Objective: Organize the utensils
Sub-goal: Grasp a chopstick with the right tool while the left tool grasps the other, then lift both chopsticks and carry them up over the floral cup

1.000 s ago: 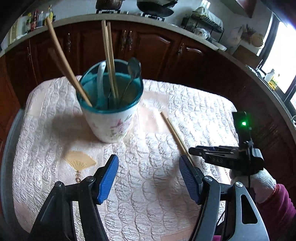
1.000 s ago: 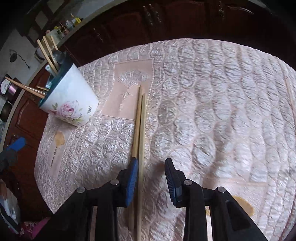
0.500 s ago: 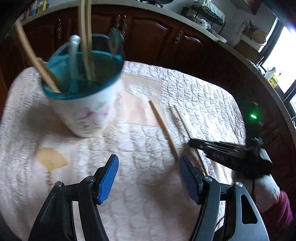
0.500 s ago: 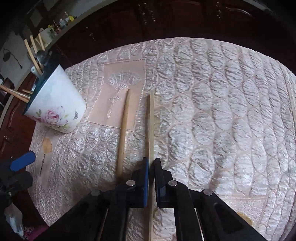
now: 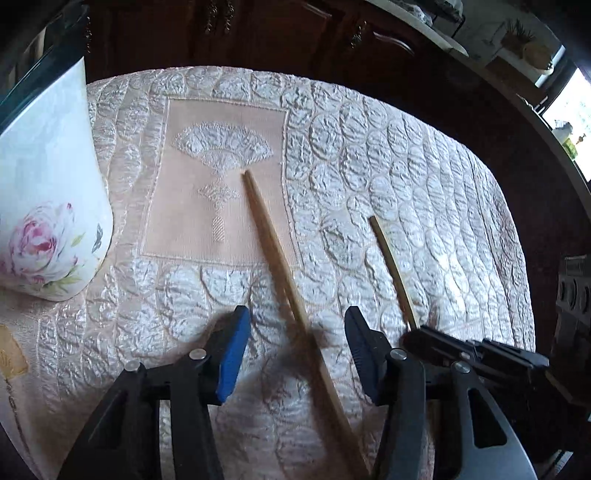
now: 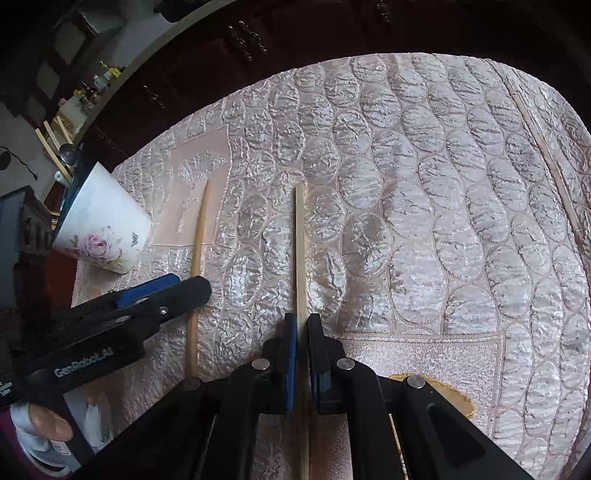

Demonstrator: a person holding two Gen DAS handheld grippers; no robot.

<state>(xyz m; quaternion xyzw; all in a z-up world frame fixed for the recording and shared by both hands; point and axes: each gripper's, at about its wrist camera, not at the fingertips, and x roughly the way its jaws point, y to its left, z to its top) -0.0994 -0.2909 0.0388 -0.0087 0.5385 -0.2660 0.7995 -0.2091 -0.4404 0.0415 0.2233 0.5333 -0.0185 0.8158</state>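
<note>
Two wooden chopsticks lie on the quilted pink cloth. My left gripper (image 5: 297, 332) is open, its blue pads either side of the left chopstick (image 5: 275, 254), low over the cloth. My right gripper (image 6: 302, 325) is shut on the right chopstick (image 6: 300, 251), which also shows in the left wrist view (image 5: 393, 271). The left chopstick also shows in the right wrist view (image 6: 197, 240), passing under the left gripper (image 6: 147, 291). The floral utensil cup (image 5: 44, 206) stands at the left and holds more chopsticks and a spoon (image 6: 68, 153).
The quilted cloth (image 6: 424, 206) covers the table. Dark wooden cabinets (image 5: 258, 29) curve round behind it. A thin stick-like line (image 6: 546, 158) lies near the cloth's far right edge. A gloved hand (image 6: 40, 424) holds the left gripper.
My left gripper has moved forward and down past the cup and now straddles the left chopstick. My right gripper closed on the other chopstick and drew it to the right, apart from the first.
</note>
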